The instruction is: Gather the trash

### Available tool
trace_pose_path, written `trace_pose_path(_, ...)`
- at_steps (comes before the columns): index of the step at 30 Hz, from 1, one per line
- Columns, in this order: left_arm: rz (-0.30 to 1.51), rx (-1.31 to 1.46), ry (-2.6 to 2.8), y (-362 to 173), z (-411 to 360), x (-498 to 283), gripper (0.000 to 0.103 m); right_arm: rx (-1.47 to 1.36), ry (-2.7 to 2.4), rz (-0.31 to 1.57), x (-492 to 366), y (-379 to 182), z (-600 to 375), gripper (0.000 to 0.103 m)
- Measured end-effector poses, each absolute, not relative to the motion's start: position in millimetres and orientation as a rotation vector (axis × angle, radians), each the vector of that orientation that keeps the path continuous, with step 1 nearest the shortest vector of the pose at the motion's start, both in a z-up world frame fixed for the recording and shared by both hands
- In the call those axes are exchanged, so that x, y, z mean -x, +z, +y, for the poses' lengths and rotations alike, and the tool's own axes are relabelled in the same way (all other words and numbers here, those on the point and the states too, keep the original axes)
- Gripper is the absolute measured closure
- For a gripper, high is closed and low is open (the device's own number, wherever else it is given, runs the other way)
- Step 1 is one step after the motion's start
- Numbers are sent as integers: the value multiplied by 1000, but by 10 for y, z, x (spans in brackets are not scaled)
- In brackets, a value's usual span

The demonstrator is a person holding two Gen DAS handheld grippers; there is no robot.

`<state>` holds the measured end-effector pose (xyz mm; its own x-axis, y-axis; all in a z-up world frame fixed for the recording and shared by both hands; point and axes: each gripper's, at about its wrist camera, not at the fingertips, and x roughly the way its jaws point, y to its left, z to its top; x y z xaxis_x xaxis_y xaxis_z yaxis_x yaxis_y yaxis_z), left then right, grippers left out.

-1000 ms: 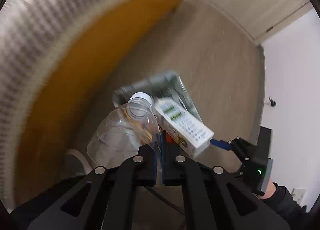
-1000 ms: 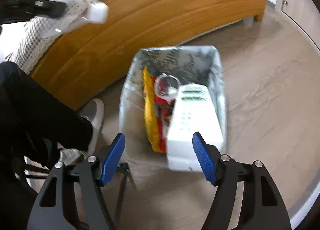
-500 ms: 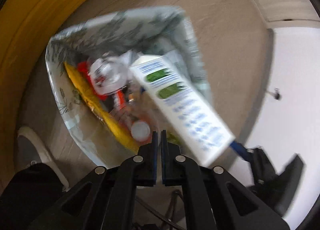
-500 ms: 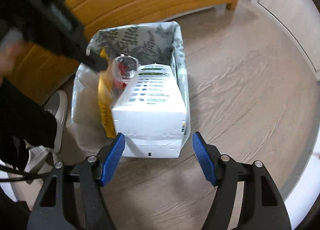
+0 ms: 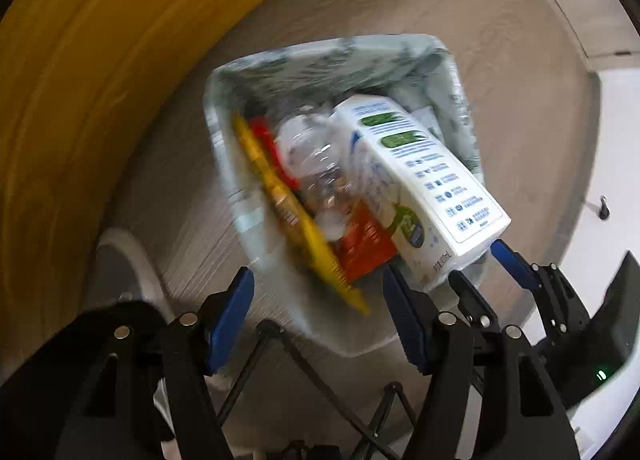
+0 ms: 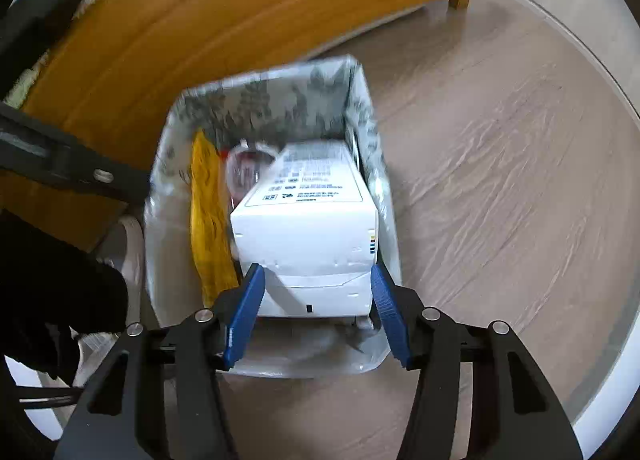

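we look almost straight down into the trash bin, a rectangular bin lined with a leaf-print bag, standing on the wood-grain floor beside the orange wooden bed frame. in the left wrist view our left gripper hangs over the bin's near edge with its blue pads wide apart and its jaws opening, nothing between them. the clear plastic bottle lies inside the bin, with the yellow wrapper at its 9 o'clock, a red packet at 5 o'clock and the white carton leaning at 3 o'clock. in the right wrist view our right gripper has its jaws closing around the carton's near end, which sits between the pads; whether they press on it we cannot tell.
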<state>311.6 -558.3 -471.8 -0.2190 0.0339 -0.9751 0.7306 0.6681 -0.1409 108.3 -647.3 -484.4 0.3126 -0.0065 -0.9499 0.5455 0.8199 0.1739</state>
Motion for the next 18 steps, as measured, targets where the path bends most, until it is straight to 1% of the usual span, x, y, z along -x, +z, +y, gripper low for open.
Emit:
trace_pose_path(3,1654,-608,-715,-4552,-5501,-3137,39,-506,-388,1261,-1068,-5024,-6361,49)
trace_pose_path(6,1626,-600,-742,-4432,-5470,-3087,39,-486,-403,1336,-1054,-5226,-6269,54)
trace_pose_path(9,1617,-607,-757,-4350,-5420,-3032,39,-400,-430,1354,-1033,-5219,-6156,55)
trace_pose_path(11,1606,-590,-758,-4267,-5358,-3027,39,-387,-424,1355,-1007,-5095,-6119,49)
trace_pose_path(12,1594,-575,-759,-4271,-5321,-3044,39,-379,-433,1346,-986,-5010,-6106,42)
trace_pose_path(14,1532,-528,-725,-4146,-5233,-3141,39,-375,-436,1281,-907,-4768,-6085,41)
trace_pose_path(15,1503,-505,-704,-4103,-5188,-3184,39,-389,-430,1250,-879,-4675,-6088,44)
trace_pose_path(16,1455,-468,-664,-4001,-5122,-3266,39,-401,-425,1237,-878,-4604,-6098,68)
trace_pose_path(17,1435,-444,-646,-3951,-5099,-3306,39,-408,-421,1238,-908,-4579,-6111,84)
trace_pose_path(18,1410,-413,-626,-3882,-5046,-3359,39,-420,-419,1237,-928,-4579,-6125,91)
